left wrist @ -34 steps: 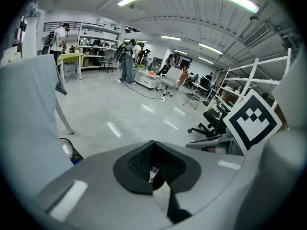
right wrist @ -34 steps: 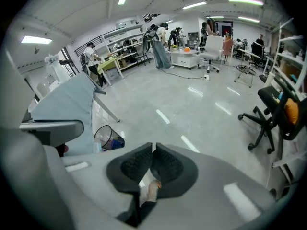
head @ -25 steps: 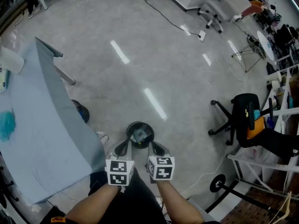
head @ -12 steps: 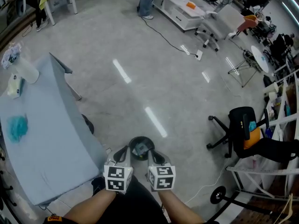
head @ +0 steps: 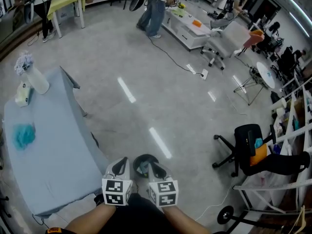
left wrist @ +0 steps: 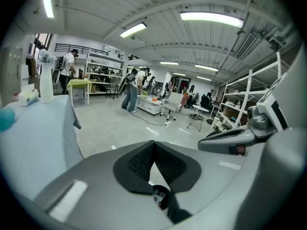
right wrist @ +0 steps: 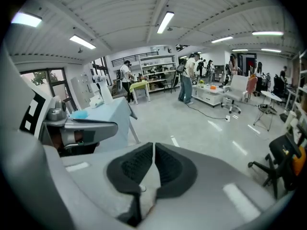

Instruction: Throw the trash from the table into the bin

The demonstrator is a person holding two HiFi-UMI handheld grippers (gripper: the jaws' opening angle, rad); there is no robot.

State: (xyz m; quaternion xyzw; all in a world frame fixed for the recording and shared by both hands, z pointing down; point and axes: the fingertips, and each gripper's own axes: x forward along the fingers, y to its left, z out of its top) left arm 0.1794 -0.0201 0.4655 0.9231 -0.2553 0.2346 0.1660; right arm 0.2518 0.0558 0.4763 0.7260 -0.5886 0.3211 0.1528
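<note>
My left tool (head: 121, 164) and right tool (head: 152, 168) are squeezed together, empty. I should open one wide before reaching the blue trash (head: 24, 135) on the table (head: 56, 167).

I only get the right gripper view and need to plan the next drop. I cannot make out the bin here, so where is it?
Observer: In the head view the black bin stands on the floor off the table's near corner, just ahead of the left hand-held gripper.
Operator: Is that hand-held gripper carrying anything?
Observer: No. The left gripper view shows its jaws together with nothing between them.
Operator: Is the bin empty?
Observer: No, a pale item lies inside; I cannot tell what it is.
</note>
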